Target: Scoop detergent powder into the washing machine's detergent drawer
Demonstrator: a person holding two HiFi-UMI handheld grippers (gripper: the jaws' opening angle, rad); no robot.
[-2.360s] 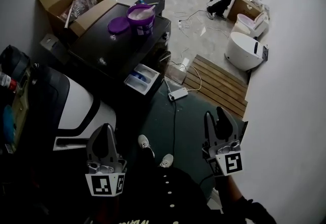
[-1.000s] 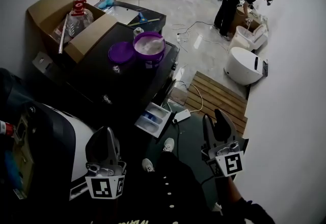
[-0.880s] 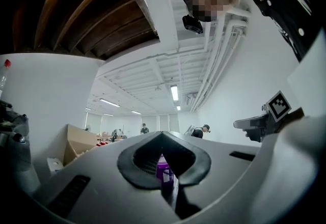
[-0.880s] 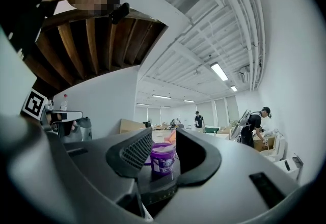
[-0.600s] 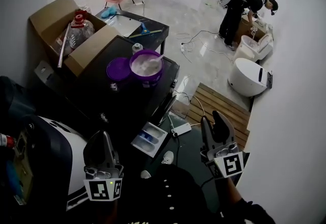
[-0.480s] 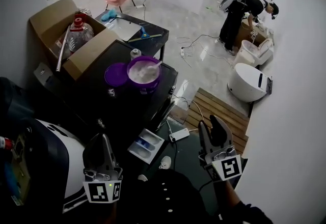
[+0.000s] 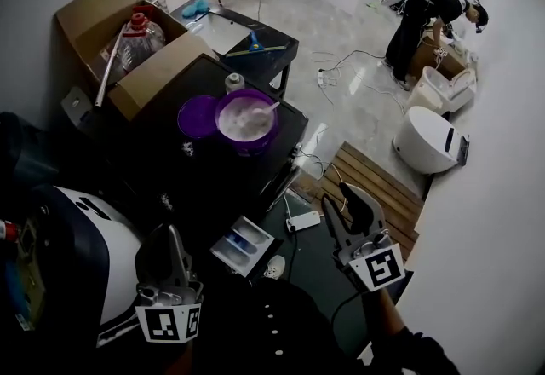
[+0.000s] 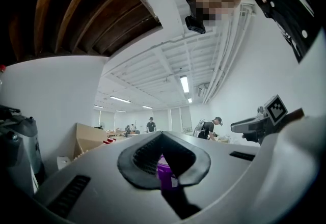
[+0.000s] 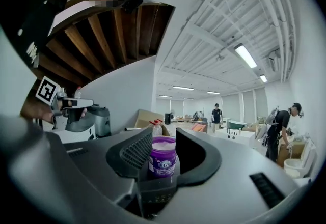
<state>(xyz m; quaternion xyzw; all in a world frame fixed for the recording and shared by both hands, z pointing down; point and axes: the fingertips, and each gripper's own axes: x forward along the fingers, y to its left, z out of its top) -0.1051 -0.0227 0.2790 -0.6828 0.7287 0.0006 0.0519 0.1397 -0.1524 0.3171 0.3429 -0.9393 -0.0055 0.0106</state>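
Looking down, we find the left gripper (image 7: pixel 170 235) clenched on nothing and the right gripper (image 7: pixel 339 199) spread wide and empty, both near us and well apart from the washing machine (image 7: pixel 183 164), whose dark body we can hardly outline. On its top stands the open purple detergent tub (image 7: pixel 247 122), its lid (image 7: pixel 197 116) just left of it and a scoop (image 7: pixel 267 108) half buried in powder. The detergent drawer (image 7: pixel 242 245) juts from the front, its compartments too small to tell, and the left gripper view shows only a sliver of the tub.
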